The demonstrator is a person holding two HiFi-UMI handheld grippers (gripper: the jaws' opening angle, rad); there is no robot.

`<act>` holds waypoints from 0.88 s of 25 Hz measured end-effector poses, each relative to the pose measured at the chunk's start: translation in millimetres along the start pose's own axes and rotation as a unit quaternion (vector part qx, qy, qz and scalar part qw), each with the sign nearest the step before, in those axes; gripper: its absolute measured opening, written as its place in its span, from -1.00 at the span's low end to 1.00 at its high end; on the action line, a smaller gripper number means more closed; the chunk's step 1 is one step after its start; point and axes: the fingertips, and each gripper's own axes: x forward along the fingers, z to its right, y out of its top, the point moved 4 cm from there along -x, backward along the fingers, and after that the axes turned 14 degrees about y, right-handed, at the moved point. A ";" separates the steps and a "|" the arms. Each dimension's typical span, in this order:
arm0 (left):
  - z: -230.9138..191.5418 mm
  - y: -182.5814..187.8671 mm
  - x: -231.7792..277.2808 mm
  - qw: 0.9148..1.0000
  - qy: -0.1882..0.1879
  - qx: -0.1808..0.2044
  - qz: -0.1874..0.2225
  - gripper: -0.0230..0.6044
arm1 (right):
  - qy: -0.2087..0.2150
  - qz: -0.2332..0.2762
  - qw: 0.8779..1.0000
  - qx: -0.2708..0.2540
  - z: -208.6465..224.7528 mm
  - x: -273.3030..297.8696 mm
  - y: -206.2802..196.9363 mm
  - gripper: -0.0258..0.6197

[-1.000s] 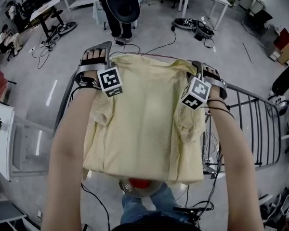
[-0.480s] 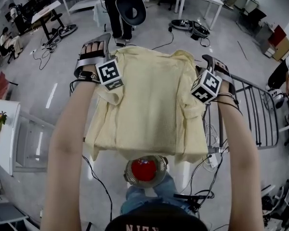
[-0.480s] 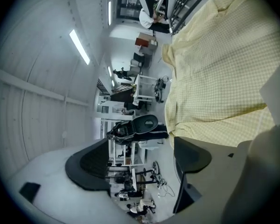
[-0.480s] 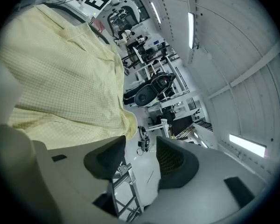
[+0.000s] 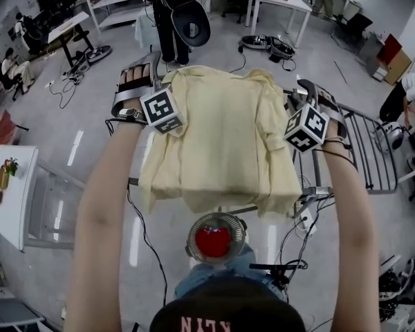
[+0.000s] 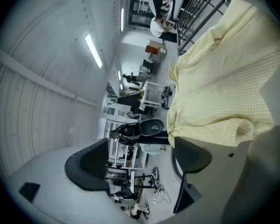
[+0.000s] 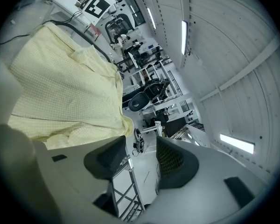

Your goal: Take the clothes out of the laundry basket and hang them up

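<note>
1. One pale yellow shirt (image 5: pixel 221 144) drapes over the left gripper (image 5: pixel 140 73) and right gripper (image 5: pixel 310 88), spread above the drying rack (image 5: pixel 377 164);
2. left fingers (image 6: pixel 91 164) spread wide, nothing between them;
3. right fingers (image 7: pixel 177 164) apart too, pinching nothing; the cloth lies outside them.

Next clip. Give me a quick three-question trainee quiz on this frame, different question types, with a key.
1. True or false: the yellow shirt is pinched between the left gripper's jaws.
2. The right gripper's jaws are: A shut on the shirt; B apart with nothing between; C out of view.
3. What metal frame stands at the person's right?
Key: 1 false, the shirt only drapes against its side; 2 B; 3 a drying rack.
</note>
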 end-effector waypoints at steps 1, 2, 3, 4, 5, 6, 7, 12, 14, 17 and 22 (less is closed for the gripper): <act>-2.0 -0.1 -6.0 1.000 0.001 -0.007 0.003 0.41 | -0.004 0.002 1.000 0.002 -2.2 -9.0 0.6 -0.32; -4.4 -1.1 -12.0 1.000 0.003 -0.013 0.006 0.41 | -0.007 0.005 1.000 0.005 -4.8 -17.8 1.5 -0.32; -8.2 -2.9 -18.4 1.000 0.009 -0.018 0.008 0.42 | -0.011 0.009 1.000 0.010 -8.0 -26.3 2.9 -0.32; -12.5 -5.6 -25.2 1.000 0.014 -0.023 0.010 0.41 | -0.014 0.012 1.000 0.015 -11.7 -34.0 4.7 -0.32; -16.1 -9.1 -31.9 0.999 0.016 -0.030 0.010 0.41 | -0.015 0.014 1.000 0.020 -15.6 -40.8 6.7 -0.32; -18.8 -13.0 -38.2 0.999 0.017 -0.038 0.010 0.41 | -0.017 0.014 1.000 0.023 -19.3 -46.9 8.5 -0.32; -21.0 -16.9 -44.1 0.999 0.017 -0.046 0.010 0.41 | -0.019 0.013 0.999 0.024 -22.7 -52.8 10.0 -0.32; -30.8 -33.6 -75.1 0.995 0.024 -0.090 0.024 0.41 | -0.037 0.021 0.997 0.060 -39.3 -89.3 14.7 -0.32; -33.8 -43.9 -83.4 0.993 0.027 -0.111 0.026 0.41 | -0.042 0.031 0.995 0.081 -47.3 -103.1 19.6 -0.32; -34.3 -62.2 -94.8 0.990 0.027 -0.137 0.027 0.41 | -0.046 0.029 0.994 0.092 -65.9 -119.3 27.6 -0.32; -30.2 -75.3 -118.9 0.983 0.029 -0.178 0.046 0.41 | -0.060 0.013 0.990 0.123 -92.1 -143.8 29.0 -0.33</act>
